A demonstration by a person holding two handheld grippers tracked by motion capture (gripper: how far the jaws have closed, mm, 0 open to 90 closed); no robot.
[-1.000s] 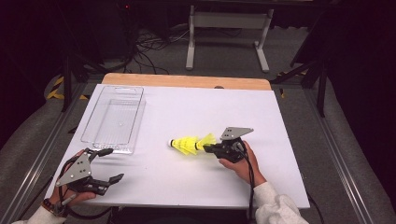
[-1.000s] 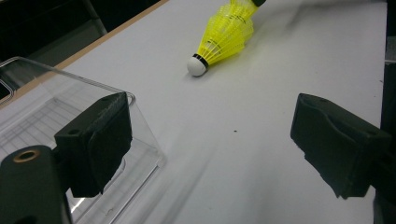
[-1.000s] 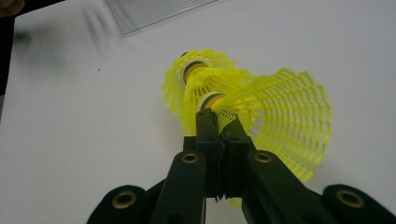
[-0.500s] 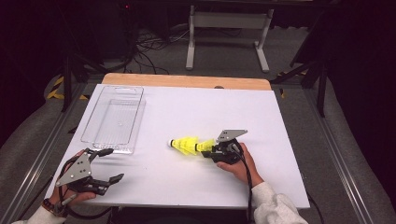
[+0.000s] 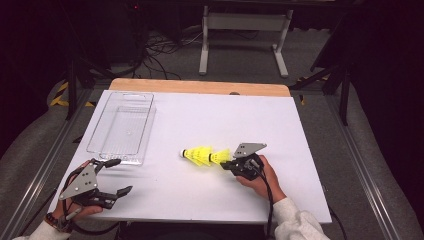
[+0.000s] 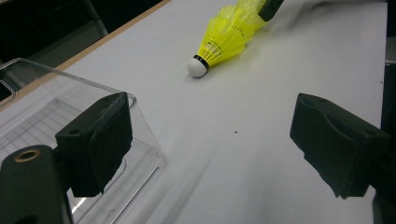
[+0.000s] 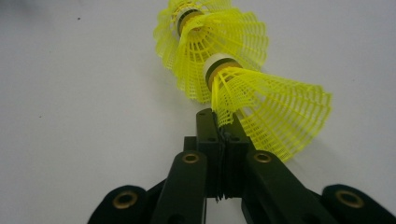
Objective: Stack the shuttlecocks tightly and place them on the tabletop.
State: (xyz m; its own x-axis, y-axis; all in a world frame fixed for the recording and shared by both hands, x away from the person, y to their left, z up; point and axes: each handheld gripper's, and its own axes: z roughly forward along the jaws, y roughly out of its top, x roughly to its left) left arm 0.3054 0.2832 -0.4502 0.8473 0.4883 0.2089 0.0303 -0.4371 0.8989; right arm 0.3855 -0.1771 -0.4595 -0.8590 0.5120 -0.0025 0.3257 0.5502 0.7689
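**A:** Which step was in hand?

**B:** The pick-up, I'd judge. The right gripper had just been closing, and its jaws had pinched the edge of the skirt of the rearmost of the yellow shuttlecocks. They were nested one into the next, lying on their side on the white surface, right of the middle, white cork tip pointing toward the clear tray.

**A:** And the left gripper?

**B:** It sat at the near left corner with jaws wide and nothing between them, just in front of the tray's near end.

**A:** What did the next move call for?

**B:** Probably a gentle lift and a carry left to the tray. The grip was only on thin mesh, so the stack could sag or slide apart.

**A:** Materials?

**B:** The skirts were flared cones of springy plastic lattice, with white and dark bands at the necks. The tray was a rigid, see-through, shallow rectangle with rounded corners; the surface was matte and smooth.
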